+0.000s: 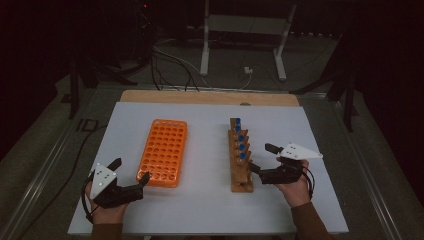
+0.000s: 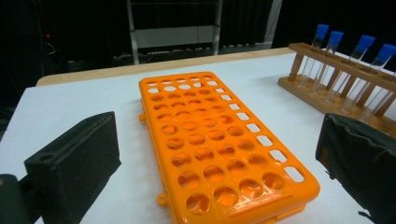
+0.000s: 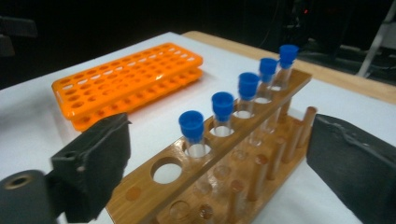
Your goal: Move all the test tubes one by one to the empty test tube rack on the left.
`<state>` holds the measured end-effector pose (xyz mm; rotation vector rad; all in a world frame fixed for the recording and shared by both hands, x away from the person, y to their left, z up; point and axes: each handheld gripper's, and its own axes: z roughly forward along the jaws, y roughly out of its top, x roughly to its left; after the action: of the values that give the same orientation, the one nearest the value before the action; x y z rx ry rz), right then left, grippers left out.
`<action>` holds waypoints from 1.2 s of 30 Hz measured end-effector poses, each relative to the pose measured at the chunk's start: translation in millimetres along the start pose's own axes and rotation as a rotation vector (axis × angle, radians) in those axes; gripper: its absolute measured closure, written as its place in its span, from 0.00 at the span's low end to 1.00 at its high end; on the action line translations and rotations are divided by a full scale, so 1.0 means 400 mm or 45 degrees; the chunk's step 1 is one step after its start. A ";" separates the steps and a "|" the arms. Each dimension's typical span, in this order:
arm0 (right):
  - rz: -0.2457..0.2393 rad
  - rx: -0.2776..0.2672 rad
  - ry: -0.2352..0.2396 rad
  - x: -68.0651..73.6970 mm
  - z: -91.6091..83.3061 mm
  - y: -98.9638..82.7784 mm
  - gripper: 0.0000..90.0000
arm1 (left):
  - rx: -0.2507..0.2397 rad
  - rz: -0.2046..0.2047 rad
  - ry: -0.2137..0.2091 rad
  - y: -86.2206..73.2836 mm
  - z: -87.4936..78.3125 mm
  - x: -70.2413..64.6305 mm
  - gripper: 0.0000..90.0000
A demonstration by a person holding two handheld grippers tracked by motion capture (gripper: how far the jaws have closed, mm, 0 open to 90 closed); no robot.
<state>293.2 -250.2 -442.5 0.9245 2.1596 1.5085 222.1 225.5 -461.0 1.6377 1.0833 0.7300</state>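
Observation:
An orange tube rack (image 1: 163, 151) with all its holes vacant lies left of centre on the white table. A wooden rack (image 1: 240, 160) stands right of centre and holds several clear tubes with blue caps (image 3: 222, 103) in its far holes; the nearest hole is vacant. My left gripper (image 1: 131, 170) sits at the orange rack's near left corner, open, with nothing between its fingers (image 2: 74, 158). My right gripper (image 1: 261, 157) is just right of the wooden rack's near end, open, its fingers (image 3: 93, 158) apart from the wood and the tubes.
The white table top (image 1: 210, 210) ends in a wooden strip (image 1: 210, 97) at the far side. Beyond it are floor cables (image 1: 170, 60) and a metal stand (image 1: 245, 30). A black cable (image 1: 75, 160) trails off the left edge.

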 end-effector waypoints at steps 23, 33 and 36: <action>-0.077 0.129 -0.004 0.041 0.095 -0.007 0.76 | 0.021 0.024 -0.013 -0.002 0.010 -0.010 0.00; -0.126 0.147 -0.056 0.053 0.114 -0.009 0.84 | 0.030 0.038 -0.016 -0.002 0.012 -0.014 0.00; -0.133 0.172 -0.064 0.053 0.120 -0.012 0.84 | 0.029 0.039 -0.017 -0.002 0.012 -0.015 0.00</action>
<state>305.9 -203.4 -463.0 0.8677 2.2590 1.2904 223.4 218.4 -463.1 1.6797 1.0629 0.7280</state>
